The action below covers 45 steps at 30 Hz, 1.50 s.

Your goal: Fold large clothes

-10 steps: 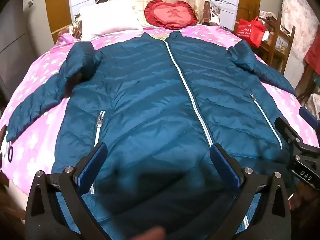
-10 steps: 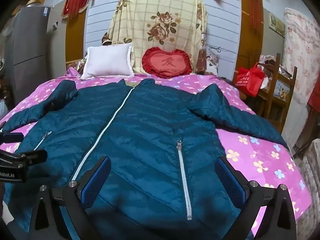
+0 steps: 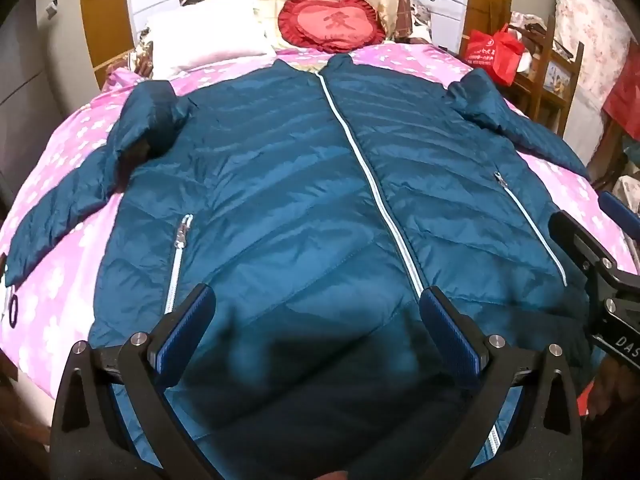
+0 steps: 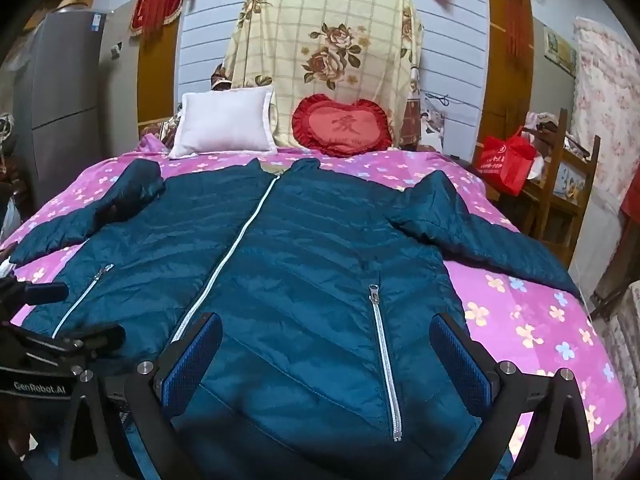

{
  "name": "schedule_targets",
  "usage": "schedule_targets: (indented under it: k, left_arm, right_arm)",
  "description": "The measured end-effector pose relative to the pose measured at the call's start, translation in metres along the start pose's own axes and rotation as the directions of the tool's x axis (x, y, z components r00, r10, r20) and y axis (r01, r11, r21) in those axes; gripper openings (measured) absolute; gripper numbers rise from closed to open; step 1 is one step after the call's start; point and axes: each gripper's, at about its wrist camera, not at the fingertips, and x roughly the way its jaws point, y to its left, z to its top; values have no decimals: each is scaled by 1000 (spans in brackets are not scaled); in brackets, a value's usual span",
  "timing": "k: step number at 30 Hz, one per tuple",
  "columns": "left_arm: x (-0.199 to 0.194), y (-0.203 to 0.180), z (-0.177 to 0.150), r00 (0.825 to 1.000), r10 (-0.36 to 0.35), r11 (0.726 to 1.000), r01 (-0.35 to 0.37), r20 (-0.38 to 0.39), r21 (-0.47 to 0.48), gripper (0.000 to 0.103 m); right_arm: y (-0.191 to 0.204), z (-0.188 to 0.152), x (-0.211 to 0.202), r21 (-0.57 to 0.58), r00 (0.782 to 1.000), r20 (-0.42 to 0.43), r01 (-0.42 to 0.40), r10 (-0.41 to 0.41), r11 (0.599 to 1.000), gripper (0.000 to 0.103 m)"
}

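The blue puffer jacket point(image 4: 304, 276) lay flat and zipped on the pink bedspread point(image 4: 532, 320), sleeves out to either side, and it looked light, squashy and slick, so I'd have pinched it at the hem corners or a sleeve cuff, not the slippery middle. Both the left gripper point(image 3: 316, 332) and the right gripper point(image 4: 324, 356) hovered over the hem, tilted downward, jaws spread wide and holding nothing.

teal jacket point(image 4: 304, 280) flat on bed point(image 4: 532, 320), R tool point(image 4: 326, 356) open
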Motion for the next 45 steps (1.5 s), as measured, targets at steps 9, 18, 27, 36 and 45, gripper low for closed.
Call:
schedule_targets:
  k: [9, 18, 27, 36, 45]
  left_arm:
    - [-5, 1, 3, 999, -49, 999, 49, 18, -11, 102]
    - [-7, 17, 17, 988, -148, 973, 153, 40, -173, 102]
    - [-11, 1, 12, 999, -13, 994, 17, 36, -106, 102]
    - [-15, -5, 13, 998, -25, 998, 28, 61, -57, 102]
    - [-7, 5, 12, 999, -40, 993, 41, 18, -110, 102]
  right_arm:
    - [-13, -5, -11, 34, 1000, -28, -5, 6, 999, 103]
    - [-13, -8, -1, 49, 996, -90, 20, -16, 999, 103]
    - [-26, -10, -3, 110, 993, -119, 29, -15, 994, 103]
    - [-28, -13, 2, 108, 991, -134, 39, -25, 993, 103]
    - [-30, -13, 2, 113, 991, -134, 34, -19, 993, 103]
